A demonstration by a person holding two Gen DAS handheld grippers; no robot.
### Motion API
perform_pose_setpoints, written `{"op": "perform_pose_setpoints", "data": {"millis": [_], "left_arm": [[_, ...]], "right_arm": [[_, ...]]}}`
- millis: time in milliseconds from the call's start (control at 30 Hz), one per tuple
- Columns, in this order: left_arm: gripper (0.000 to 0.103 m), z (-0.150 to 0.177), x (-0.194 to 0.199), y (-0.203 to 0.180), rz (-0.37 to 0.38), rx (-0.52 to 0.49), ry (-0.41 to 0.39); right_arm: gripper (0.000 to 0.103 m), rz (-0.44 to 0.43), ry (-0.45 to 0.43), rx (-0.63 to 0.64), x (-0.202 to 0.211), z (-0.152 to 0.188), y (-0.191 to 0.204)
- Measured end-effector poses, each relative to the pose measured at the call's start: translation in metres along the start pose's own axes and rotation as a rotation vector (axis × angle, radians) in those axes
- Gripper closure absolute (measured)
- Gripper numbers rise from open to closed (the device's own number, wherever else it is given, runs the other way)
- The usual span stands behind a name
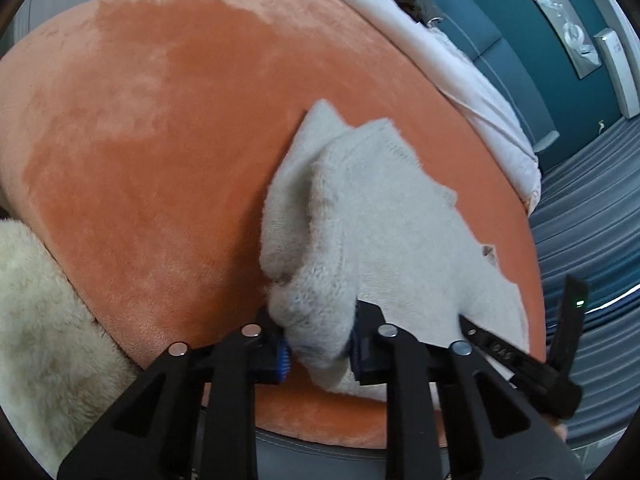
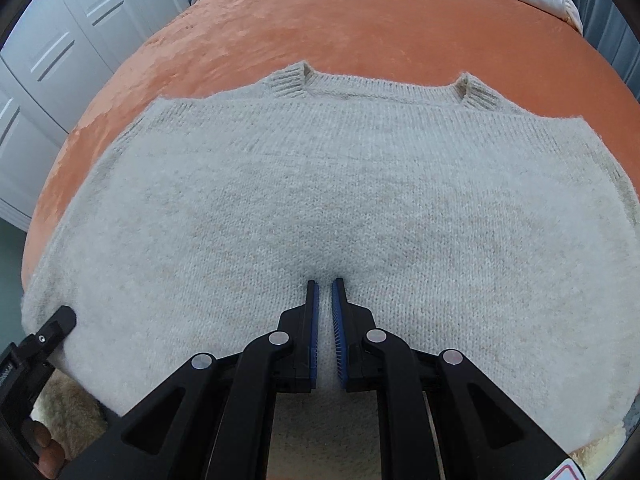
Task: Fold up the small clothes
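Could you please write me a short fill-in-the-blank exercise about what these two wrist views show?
1. The sweater lies on an ____ blanket.
2. The left gripper is shut on a bunched ____ of the sweater.
3. The right gripper stands over the sweater with its jaws nearly ____.
4. The pads of both grippers are ____.

Missing words: orange; fold; shut; blue

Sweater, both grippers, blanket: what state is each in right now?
sweater: spread flat on the blanket, neckline away from the right wrist camera, one part bunched up.
left gripper: shut on a bunched fold of the sweater.
right gripper: jaws nearly shut, tips down on the knit, whether they pinch it cannot be told.
orange blanket: smooth, under the sweater.
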State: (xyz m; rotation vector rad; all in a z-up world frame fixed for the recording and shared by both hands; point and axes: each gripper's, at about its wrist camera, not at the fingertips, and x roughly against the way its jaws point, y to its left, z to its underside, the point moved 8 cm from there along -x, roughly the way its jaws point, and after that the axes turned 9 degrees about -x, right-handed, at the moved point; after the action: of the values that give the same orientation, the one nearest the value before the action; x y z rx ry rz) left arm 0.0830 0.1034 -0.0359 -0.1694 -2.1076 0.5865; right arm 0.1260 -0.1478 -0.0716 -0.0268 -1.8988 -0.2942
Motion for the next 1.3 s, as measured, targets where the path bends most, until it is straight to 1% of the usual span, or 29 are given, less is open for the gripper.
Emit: {"op": "perform_pose_setpoints", "data": {"millis": [67, 167, 200, 267, 300, 333, 400, 467, 500, 533, 600, 633, 667, 700, 733, 767, 800, 833, 867, 900, 933, 967, 1000, 1033, 1100, 1133, 1200, 1233, 1300], "left_arm": [[0.086, -0.012, 0.017, -0.024, 0.019, -0.053, -0.05], [0.088, -0.029, 0.039, -0.075, 0.058, -0.163, -0.108], [0.088, -0.033, 0.045, -0.095, 0.075, -0.205, -0.123], [0.088, -0.038, 0.054, -0.141, 0.106, -0.301, -0.146], [0.088, -0.037, 0.057, -0.169, 0.129, -0.357, -0.154], [0.088, -0.035, 0.06, -0.188, 0.148, -0.401, -0.157], [0.088, -0.022, 0.055, -0.236, 0.191, -0.506, -0.148], [0.089, 0.004, 0.041, -0.279, 0.232, -0.589, -0.116], [0.089, 0.017, 0.033, -0.293, 0.247, -0.617, -0.091], [0.089, 0.033, 0.021, -0.306, 0.258, -0.642, -0.061], [0.088, 0.07, -0.016, -0.328, 0.256, -0.701, 0.039], [0.086, 0.087, -0.036, -0.331, 0.234, -0.721, 0.084], [0.081, 0.105, -0.051, -0.33, 0.206, -0.746, 0.128], [0.079, 0.121, -0.069, -0.326, 0.165, -0.77, 0.17], [0.077, 0.131, -0.078, -0.32, 0.136, -0.783, 0.188], [0.071, 0.138, -0.077, -0.317, 0.139, -0.794, 0.182], [0.063, 0.14, -0.066, -0.313, 0.152, -0.811, 0.144], [0.042, 0.139, -0.055, -0.309, 0.159, -0.825, 0.112], [0.021, 0.134, -0.042, -0.302, 0.143, -0.832, 0.075], [0.013, 0.129, -0.033, -0.295, 0.12, -0.83, 0.047], [0.01, 0.123, -0.026, -0.288, 0.092, -0.825, 0.02], [0.01, 0.116, -0.024, -0.278, 0.063, -0.825, 0.014], [0.01, 0.113, -0.026, -0.263, 0.022, -0.825, 0.03], [0.01, 0.11, -0.03, -0.249, -0.018, -0.818, 0.049], [0.01, 0.111, -0.042, -0.222, -0.098, -0.808, 0.091], [0.01, 0.11, -0.046, -0.214, -0.124, -0.794, 0.107], [0.01, 0.111, -0.051, -0.198, -0.133, -0.747, 0.122], [0.01, 0.11, -0.054, -0.194, -0.129, -0.724, 0.125], [0.01, 0.107, -0.056, -0.192, -0.124, -0.717, 0.124]], "right_arm": [[0.093, -0.015, -0.004, -0.007, 0.001, 0.001, -0.001], [0.094, -0.064, -0.013, -0.028, 0.003, 0.001, -0.005], [0.094, -0.093, -0.018, -0.043, 0.005, 0.001, -0.007], [0.095, -0.195, -0.029, -0.109, 0.018, 0.001, -0.018], [0.095, -0.24, -0.052, -0.148, 0.029, 0.001, -0.026], [0.093, -0.283, -0.101, -0.183, 0.046, 0.002, -0.039], [0.092, -0.323, -0.184, -0.219, 0.076, 0.01, -0.07], [0.091, -0.31, -0.224, -0.286, 0.098, 0.024, -0.116], [0.089, -0.3, -0.233, -0.33, 0.106, 0.032, -0.14], [0.089, -0.285, -0.237, -0.376, 0.112, 0.041, -0.166], [0.088, -0.246, -0.248, -0.451, 0.122, 0.058, -0.208], [0.088, -0.236, -0.253, -0.478, 0.128, 0.066, -0.226], [0.088, -0.225, -0.256, -0.499, 0.132, 0.073, -0.24], [0.087, -0.217, -0.258, -0.514, 0.135, 0.079, -0.25], [0.081, -0.213, -0.257, -0.527, 0.138, 0.084, -0.259], [0.077, -0.205, -0.258, -0.531, 0.14, 0.088, -0.265], [0.067, -0.196, -0.267, -0.53, 0.145, 0.09, -0.268], [0.058, -0.198, -0.278, -0.523, 0.148, 0.091, -0.268], [0.055, -0.212, -0.289, -0.512, 0.152, 0.089, -0.265], [0.047, -0.235, -0.296, -0.502, 0.155, 0.085, -0.259], [0.04, -0.262, -0.295, -0.493, 0.155, 0.079, -0.252], [0.037, -0.29, -0.289, -0.487, 0.155, 0.07, -0.248], [0.034, -0.325, -0.279, -0.485, 0.154, 0.065, -0.239], [0.033, -0.367, -0.26, -0.484, 0.149, 0.056, -0.228], [0.032, -0.41, -0.219, -0.491, 0.142, 0.045, -0.208], [0.031, -0.429, -0.198, -0.483, 0.138, 0.039, -0.196], [0.03, -0.416, -0.165, -0.455, 0.129, 0.031, -0.176], [0.03, -0.38, -0.148, -0.426, 0.121, 0.028, -0.169], [0.03, -0.311, -0.118, -0.393, 0.11, 0.027, -0.159]]}}
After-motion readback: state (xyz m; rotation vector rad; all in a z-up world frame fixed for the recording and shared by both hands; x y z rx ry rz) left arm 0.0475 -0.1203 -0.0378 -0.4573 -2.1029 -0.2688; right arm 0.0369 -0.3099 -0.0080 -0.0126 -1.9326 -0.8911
